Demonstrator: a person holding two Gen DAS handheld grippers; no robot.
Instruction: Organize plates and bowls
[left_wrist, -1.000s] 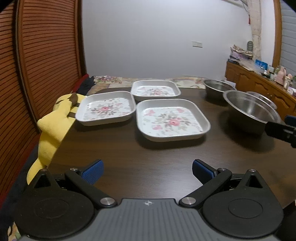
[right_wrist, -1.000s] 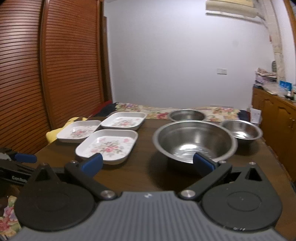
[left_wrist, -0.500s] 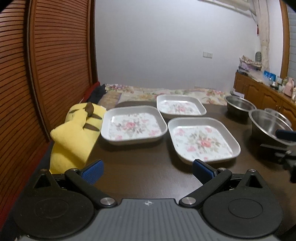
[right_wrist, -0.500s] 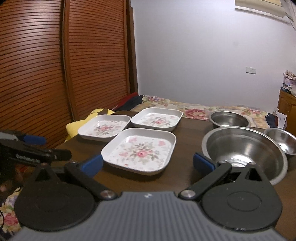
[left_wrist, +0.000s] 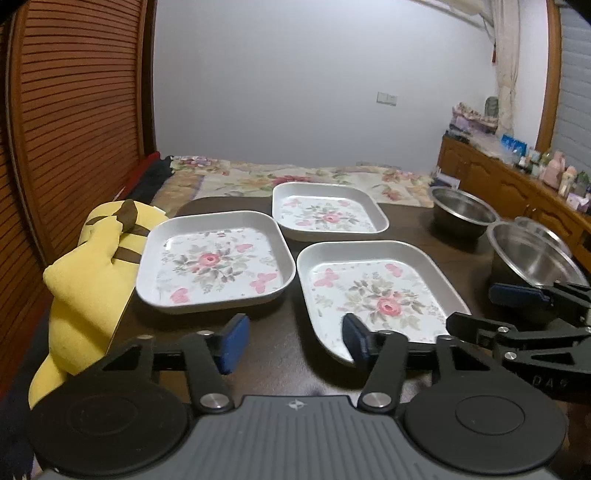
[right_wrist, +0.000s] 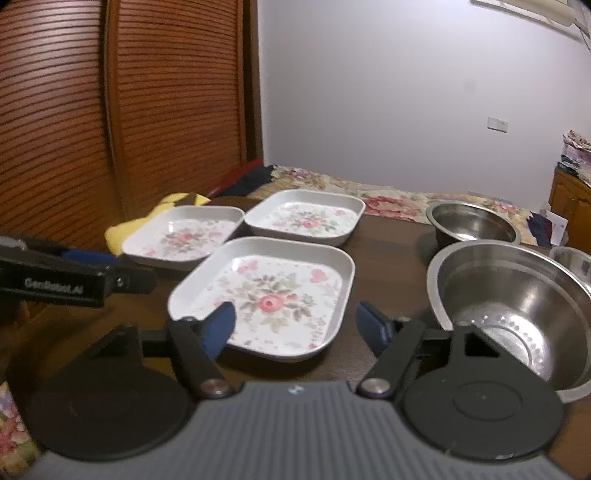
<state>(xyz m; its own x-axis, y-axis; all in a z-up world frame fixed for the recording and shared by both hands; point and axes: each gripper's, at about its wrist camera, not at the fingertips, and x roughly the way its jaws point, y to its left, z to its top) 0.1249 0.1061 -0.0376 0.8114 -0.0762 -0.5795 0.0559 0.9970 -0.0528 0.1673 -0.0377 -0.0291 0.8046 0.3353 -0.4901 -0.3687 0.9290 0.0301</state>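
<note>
Three square white floral plates lie on the dark wooden table: a left plate (left_wrist: 214, 262), a far plate (left_wrist: 327, 212) and a near plate (left_wrist: 376, 295), the last also in the right wrist view (right_wrist: 269, 295). Three steel bowls stand to the right: a large one (right_wrist: 513, 306), a far one (right_wrist: 471, 225) and a small one (right_wrist: 574, 258). My left gripper (left_wrist: 293, 341) is open and empty, at the near plate's left front corner. My right gripper (right_wrist: 295, 326) is open and empty, just before the near plate's front edge.
A yellow plush toy (left_wrist: 96, 266) lies over the table's left edge. A slatted wooden door (right_wrist: 122, 110) stands to the left. A floral bed cover (left_wrist: 280, 177) lies beyond the table. A wooden sideboard (left_wrist: 509, 177) with clutter runs along the right.
Both grippers have moved forward toward the near plate. Both jaws have narrowed but remain open. The right gripper now shows close in the left wrist view.
</note>
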